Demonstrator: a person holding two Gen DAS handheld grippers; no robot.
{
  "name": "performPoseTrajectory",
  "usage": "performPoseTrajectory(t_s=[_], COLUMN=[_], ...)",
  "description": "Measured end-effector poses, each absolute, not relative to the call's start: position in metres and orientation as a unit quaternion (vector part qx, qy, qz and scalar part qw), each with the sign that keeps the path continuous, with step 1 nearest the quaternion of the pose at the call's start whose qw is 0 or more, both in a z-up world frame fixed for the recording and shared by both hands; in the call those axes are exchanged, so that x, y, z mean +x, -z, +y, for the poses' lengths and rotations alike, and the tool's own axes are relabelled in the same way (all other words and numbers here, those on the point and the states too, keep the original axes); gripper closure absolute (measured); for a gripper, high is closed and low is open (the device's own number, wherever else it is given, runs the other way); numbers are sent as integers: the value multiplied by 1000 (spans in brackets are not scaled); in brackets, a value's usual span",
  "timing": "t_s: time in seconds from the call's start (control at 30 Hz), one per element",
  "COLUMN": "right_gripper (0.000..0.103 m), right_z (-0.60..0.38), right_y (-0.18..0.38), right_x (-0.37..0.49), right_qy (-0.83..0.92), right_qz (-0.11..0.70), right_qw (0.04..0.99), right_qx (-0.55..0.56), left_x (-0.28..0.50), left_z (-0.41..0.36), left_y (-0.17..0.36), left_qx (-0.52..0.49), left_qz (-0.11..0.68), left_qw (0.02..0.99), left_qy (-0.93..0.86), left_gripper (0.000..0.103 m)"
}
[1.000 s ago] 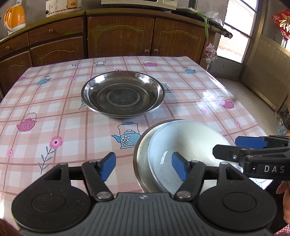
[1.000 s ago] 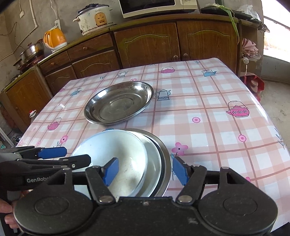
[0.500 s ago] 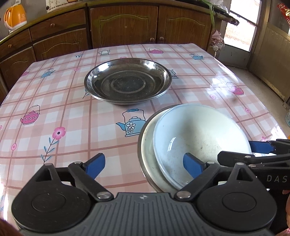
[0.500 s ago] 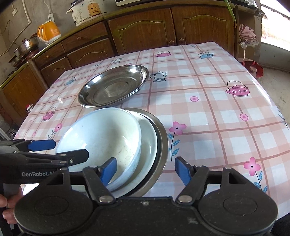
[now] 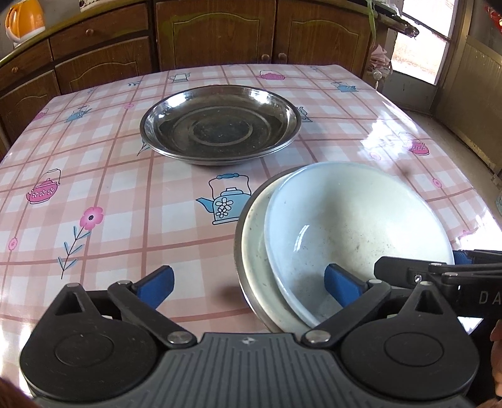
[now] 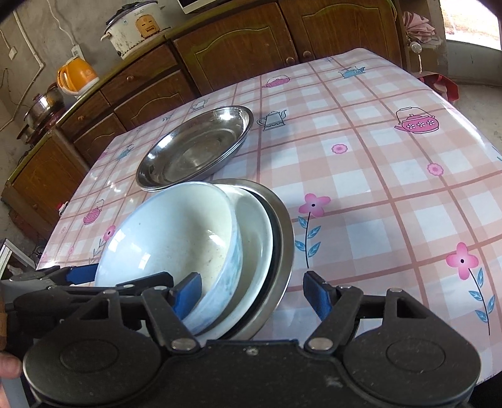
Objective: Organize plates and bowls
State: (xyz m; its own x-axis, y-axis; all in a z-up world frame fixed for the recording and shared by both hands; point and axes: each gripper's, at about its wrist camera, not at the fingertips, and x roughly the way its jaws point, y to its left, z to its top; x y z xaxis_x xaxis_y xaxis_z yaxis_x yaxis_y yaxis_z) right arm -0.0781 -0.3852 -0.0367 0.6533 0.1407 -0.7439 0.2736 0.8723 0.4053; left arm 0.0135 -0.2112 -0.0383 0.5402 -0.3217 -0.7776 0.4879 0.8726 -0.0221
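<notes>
Near the table's front edge stands a stack: a white bowl (image 5: 345,219) (image 6: 175,232) in a white plate (image 5: 254,244) (image 6: 254,226) on a steel plate (image 5: 240,266) (image 6: 285,232). A large steel dish (image 5: 219,125) (image 6: 194,150) lies farther back. My left gripper (image 5: 249,284) is opening. Its right finger is inside the bowl and its left one over the cloth, with the stack's near rim between them untouched. My right gripper (image 6: 252,293) is open and straddles the opposite rim, one finger inside the bowl and one outside the steel plate.
A pink checked oilcloth (image 5: 109,188) covers the table, which drops off at the right (image 5: 455,150). Wooden cabinets (image 6: 238,47) stand behind it with a rice cooker (image 6: 135,28), an orange kettle (image 6: 77,77) and pots (image 6: 40,106). A hand (image 6: 6,367) shows at the lower left.
The left jaws have spread much wider. Both grippers have tipped down closer to the stack, and the right one has sunk and rolled a little. The dishes have not moved.
</notes>
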Motion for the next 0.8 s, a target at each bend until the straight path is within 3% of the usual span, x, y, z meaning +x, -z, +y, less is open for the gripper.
performPoseTrajectory(t_s=[0.17,0.8], right_gripper=[18,18], right_z=[-384,-398], right_y=[41,53], right_x=[-83,-72], right_qy=[43,12], right_qz=[387,381], right_qw=[883,867], right_qx=[263,321], left_x=[10,42], left_z=[-211,-208], left_y=[39,53], left_qx=[100,19], left_qz=[384,427], left_qw=[887,850], left_qy=[237,307], left_gripper=[0,0])
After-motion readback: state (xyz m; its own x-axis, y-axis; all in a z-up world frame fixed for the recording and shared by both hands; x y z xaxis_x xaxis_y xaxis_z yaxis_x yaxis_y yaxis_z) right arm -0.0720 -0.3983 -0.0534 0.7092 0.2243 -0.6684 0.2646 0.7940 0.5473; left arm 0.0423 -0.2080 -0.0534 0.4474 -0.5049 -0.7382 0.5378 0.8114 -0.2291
